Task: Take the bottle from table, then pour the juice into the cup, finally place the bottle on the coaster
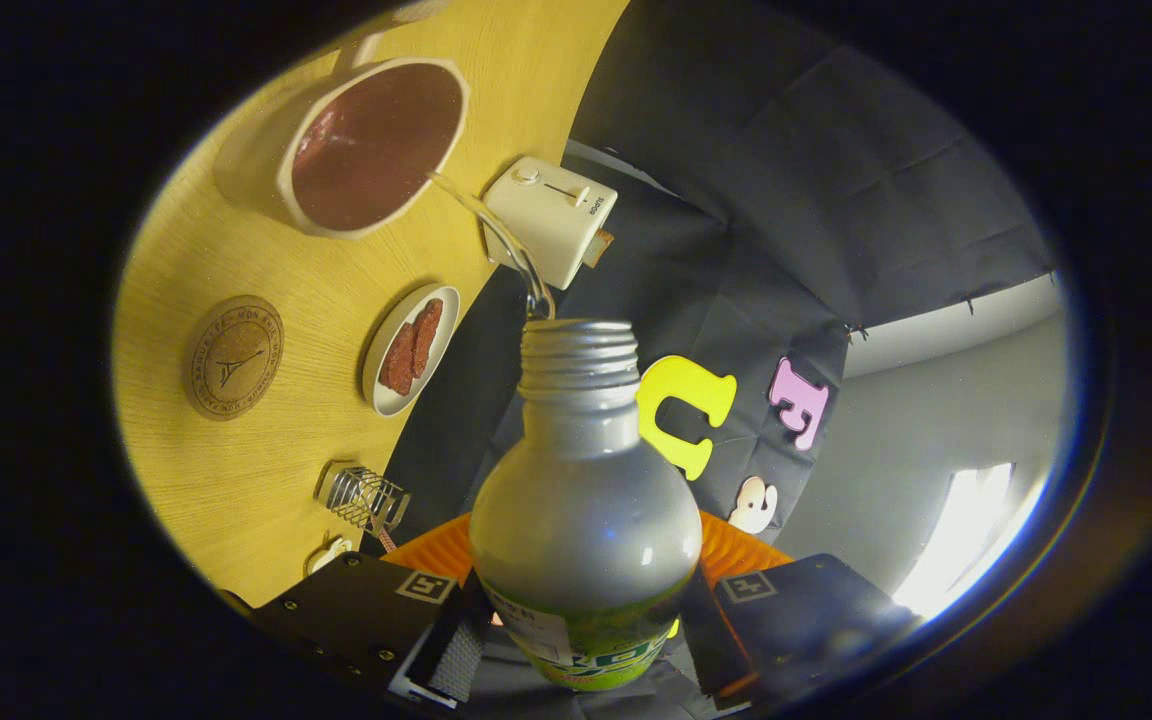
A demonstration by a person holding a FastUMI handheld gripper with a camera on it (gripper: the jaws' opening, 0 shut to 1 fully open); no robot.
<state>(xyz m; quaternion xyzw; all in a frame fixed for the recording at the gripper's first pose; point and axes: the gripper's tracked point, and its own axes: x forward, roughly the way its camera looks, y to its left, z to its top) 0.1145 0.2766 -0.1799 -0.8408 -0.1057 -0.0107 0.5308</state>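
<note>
While gripper (pixel 586 625) clamps it, bottle (pixel 584 500) mouth toward cup (pixel 373 147).

Gripper (pixel 586 640): two black, blocky finger housings, one either side of the jaw gap, each carrying a small square black-and-white fiducial marker on the corner nearest the gap. The left housing shows a row of small screws along its outer edge and a grey textured pad with a white border on its inner face. The right housing has an orange-red strip along its inner lower edge, and ribbed orange panels sit just behind both housings, at the base of the fingers.
</note>
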